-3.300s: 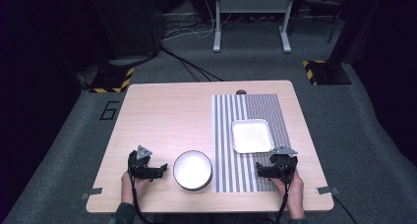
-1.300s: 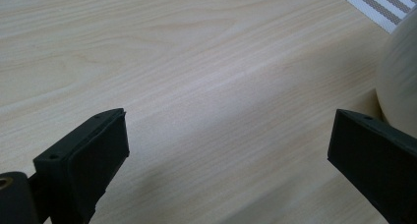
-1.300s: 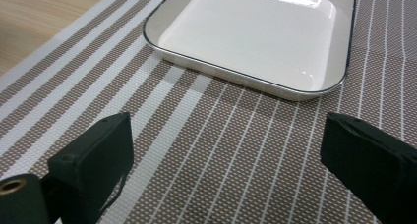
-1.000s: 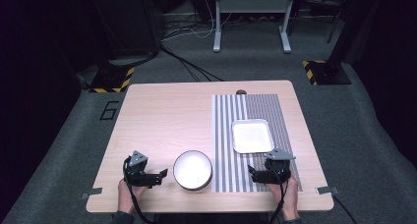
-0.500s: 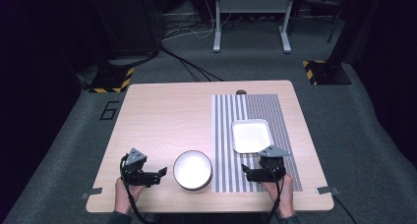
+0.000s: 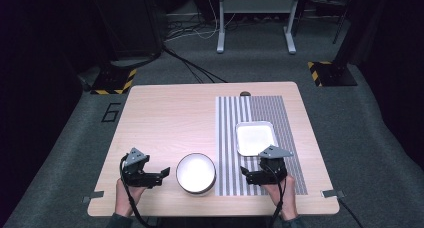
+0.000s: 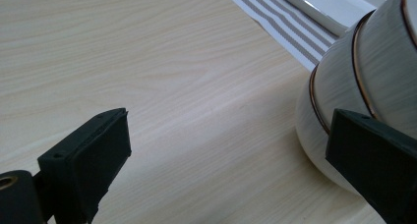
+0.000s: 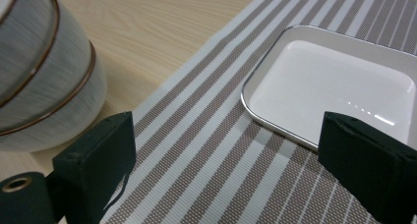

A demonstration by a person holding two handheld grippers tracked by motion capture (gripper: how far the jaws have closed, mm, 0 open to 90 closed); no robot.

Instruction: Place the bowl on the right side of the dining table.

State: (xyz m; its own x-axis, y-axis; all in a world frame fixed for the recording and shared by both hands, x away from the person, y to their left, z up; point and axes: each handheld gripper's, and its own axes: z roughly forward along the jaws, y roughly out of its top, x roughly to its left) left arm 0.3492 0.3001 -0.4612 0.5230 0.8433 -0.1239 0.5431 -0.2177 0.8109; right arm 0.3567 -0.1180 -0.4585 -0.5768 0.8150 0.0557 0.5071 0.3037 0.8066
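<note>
Barely started here: both my left gripper [image 6: 162, 174] and right gripper [image 6: 245, 174] are spread wide and empty, with the bowl [image 6: 196, 173] untouched between them and the tray [image 6: 256, 138] just ahead of the right one.

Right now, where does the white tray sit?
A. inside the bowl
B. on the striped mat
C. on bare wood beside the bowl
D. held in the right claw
B: the white tray lies flat on the striped mat, apart from the bowl, with the open right claw short of it.
</note>
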